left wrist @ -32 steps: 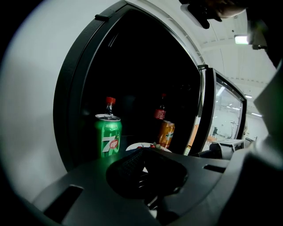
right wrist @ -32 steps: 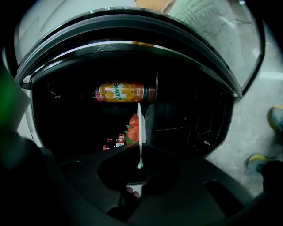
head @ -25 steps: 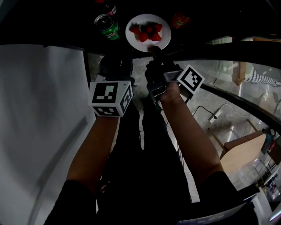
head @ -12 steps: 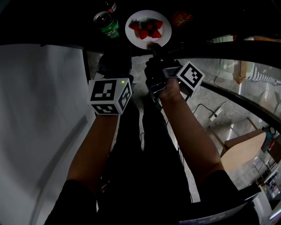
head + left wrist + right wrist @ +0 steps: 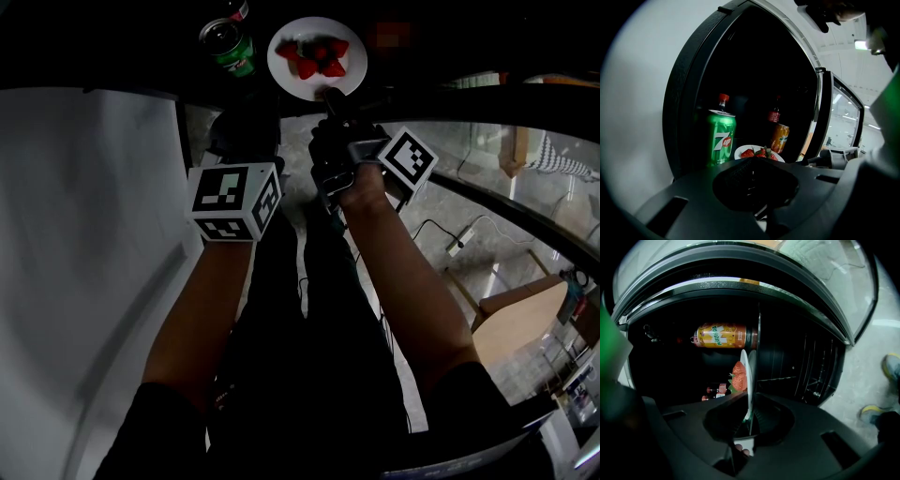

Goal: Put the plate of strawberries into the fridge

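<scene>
A white plate [image 5: 315, 67] with red strawberries [image 5: 317, 56] hangs inside the dark fridge opening [image 5: 754, 70], and my right gripper [image 5: 329, 95] is shut on its near rim. In the right gripper view the plate [image 5: 749, 376] runs edge-on between the jaws, strawberries [image 5: 738, 375] on its left face. My left gripper [image 5: 246, 129] hovers just left of the plate, in front of a green 7up can [image 5: 232, 47], jaws together and holding nothing. From the left gripper view the plate [image 5: 759, 153] sits between the green can [image 5: 721, 143] and an orange can [image 5: 779, 138].
Two dark bottles [image 5: 723, 100] [image 5: 774, 113] stand at the fridge's back. The glass fridge door [image 5: 841, 123] stands open at the right, above the floor with a power strip [image 5: 459, 246]. A white wall [image 5: 84, 272] fills the left. Wire shelves [image 5: 797, 363] line the fridge interior.
My right gripper has carried the plate a little deeper into the fridge. The left gripper has edged forward beside it.
</scene>
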Motion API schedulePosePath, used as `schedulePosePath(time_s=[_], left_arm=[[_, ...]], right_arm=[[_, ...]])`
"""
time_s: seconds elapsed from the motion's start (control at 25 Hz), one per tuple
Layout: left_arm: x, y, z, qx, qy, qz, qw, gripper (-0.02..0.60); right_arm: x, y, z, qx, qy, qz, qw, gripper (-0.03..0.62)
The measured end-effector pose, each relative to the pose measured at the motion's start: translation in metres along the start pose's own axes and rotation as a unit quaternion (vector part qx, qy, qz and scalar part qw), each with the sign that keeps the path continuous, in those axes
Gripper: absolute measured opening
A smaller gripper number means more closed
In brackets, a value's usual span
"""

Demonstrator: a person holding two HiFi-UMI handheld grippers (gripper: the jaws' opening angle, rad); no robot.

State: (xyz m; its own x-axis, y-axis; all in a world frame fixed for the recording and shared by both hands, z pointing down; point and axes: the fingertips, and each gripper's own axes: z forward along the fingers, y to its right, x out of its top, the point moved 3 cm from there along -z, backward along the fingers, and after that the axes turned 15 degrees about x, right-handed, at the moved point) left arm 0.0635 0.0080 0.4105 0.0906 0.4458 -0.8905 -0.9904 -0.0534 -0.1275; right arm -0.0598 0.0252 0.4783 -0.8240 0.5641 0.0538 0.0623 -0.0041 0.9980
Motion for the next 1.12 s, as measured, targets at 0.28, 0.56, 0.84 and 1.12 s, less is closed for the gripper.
schedulePosePath(time_s=[0.28, 0.56, 0.84, 1.12], left_arm=[[-0.003, 0.001, 0.000, 0.001, -0.001, 0.000, 1.0000, 0.005], [-0.006, 0.003, 0.001, 0.000, -0.006, 0.000, 1.0000, 0.005], [-0.007, 0.004, 0.001, -0.001, -0.007, 0.000, 1.0000, 0.005], [-0.008, 0.008, 0.000, -0.001, -0.001, 0.008, 1.0000, 0.005]], right_arm=[[0.001, 0.000, -0.004, 0.002, -0.003, -0.009, 1.000, 0.021], [0.000, 0.002, -0.010, 0.006, -0.007, -0.005, 1.000, 0.051], [-0.001, -0.005, -0.017, 0.008, -0.031, -0.060, 0.998, 0.051], [0.000, -0.032, -0.030, -0.088, -0.115, -0.463, 0.875, 0.049]])
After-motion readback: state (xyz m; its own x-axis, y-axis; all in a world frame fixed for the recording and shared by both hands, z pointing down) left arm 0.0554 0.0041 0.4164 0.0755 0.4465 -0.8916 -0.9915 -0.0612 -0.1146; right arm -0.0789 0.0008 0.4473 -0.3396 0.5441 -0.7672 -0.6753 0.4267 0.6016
